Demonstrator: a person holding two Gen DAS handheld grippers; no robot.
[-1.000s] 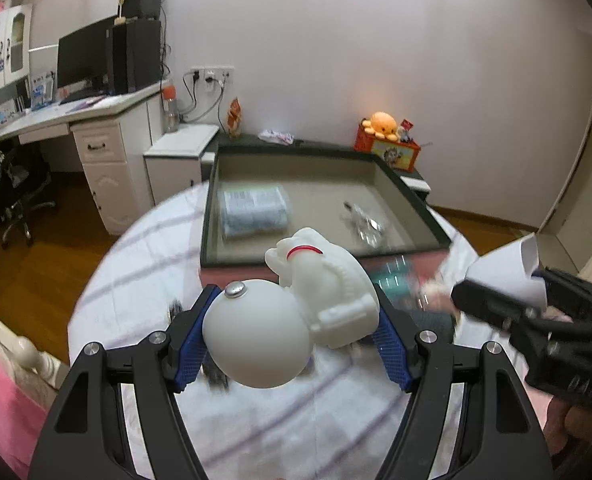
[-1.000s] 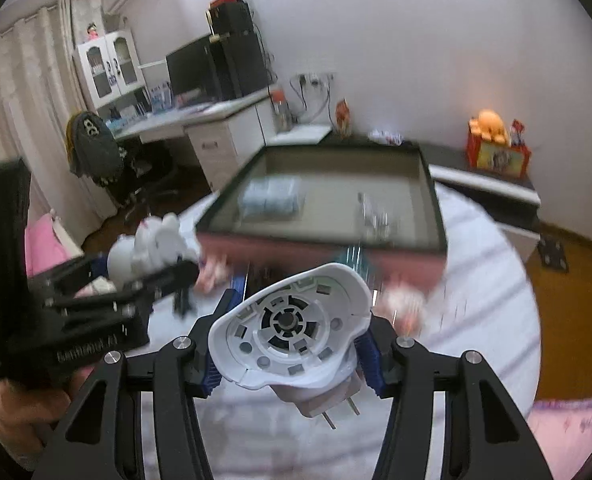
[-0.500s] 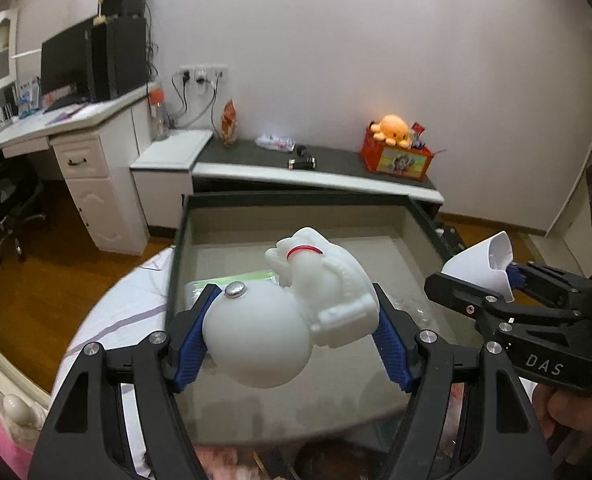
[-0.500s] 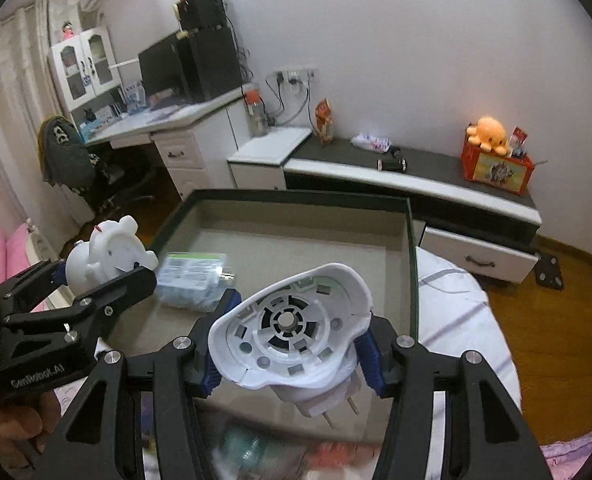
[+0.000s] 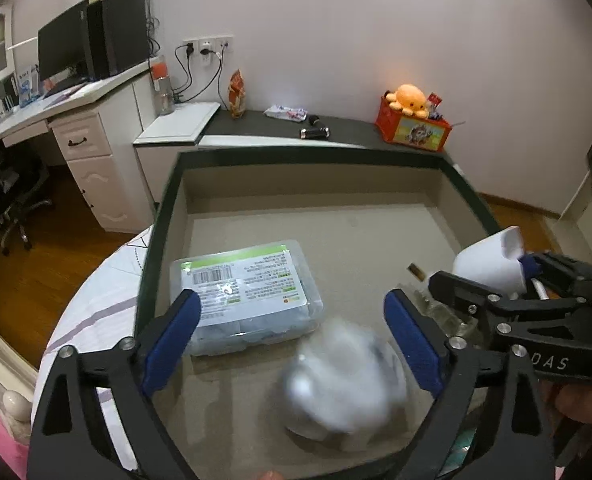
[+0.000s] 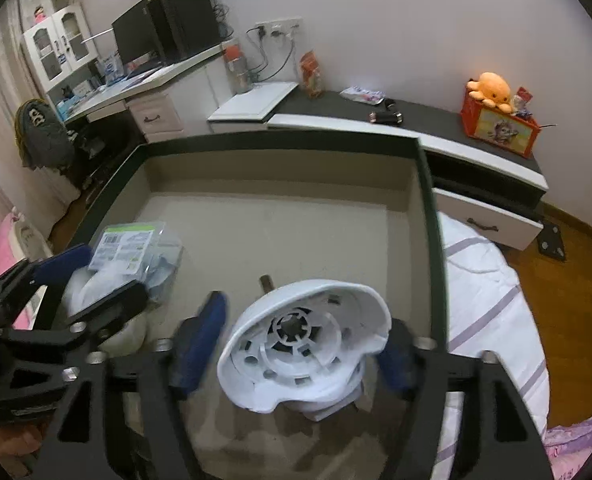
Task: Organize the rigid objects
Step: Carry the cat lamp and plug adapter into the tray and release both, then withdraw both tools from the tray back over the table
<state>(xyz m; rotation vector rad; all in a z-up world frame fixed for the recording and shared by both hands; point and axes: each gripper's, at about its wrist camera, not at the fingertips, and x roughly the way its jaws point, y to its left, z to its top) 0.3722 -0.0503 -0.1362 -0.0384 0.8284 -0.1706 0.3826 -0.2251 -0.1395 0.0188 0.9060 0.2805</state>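
Observation:
My left gripper (image 5: 292, 342) hangs over the dark-rimmed tray (image 5: 376, 152) with its jaws opening wide. Its blue pads (image 5: 172, 340) touch nothing. Between and below them the white toy figure (image 5: 344, 392) is a blur, loose over the tray floor. In the right wrist view, my right gripper (image 6: 298, 350) is over the same tray (image 6: 280, 146), jaws opening and pads blurred. The white plug-in housing (image 6: 304, 356) sits between them, no longer pinched. The left gripper's fingers (image 6: 62, 260) show at the left.
A clear plastic package with a green-edged label (image 5: 248, 288) lies at the tray's left. A small clear item (image 5: 436, 308) lies at the right. The tray rests on a round table with a striped white cloth (image 6: 484, 292). Behind stand a low cabinet and an orange plush (image 5: 410, 98).
Both grippers have moved forward and down over the tray. The left jaws have sprung wide and let the white toy drop. The right jaws have spread off the white housing.

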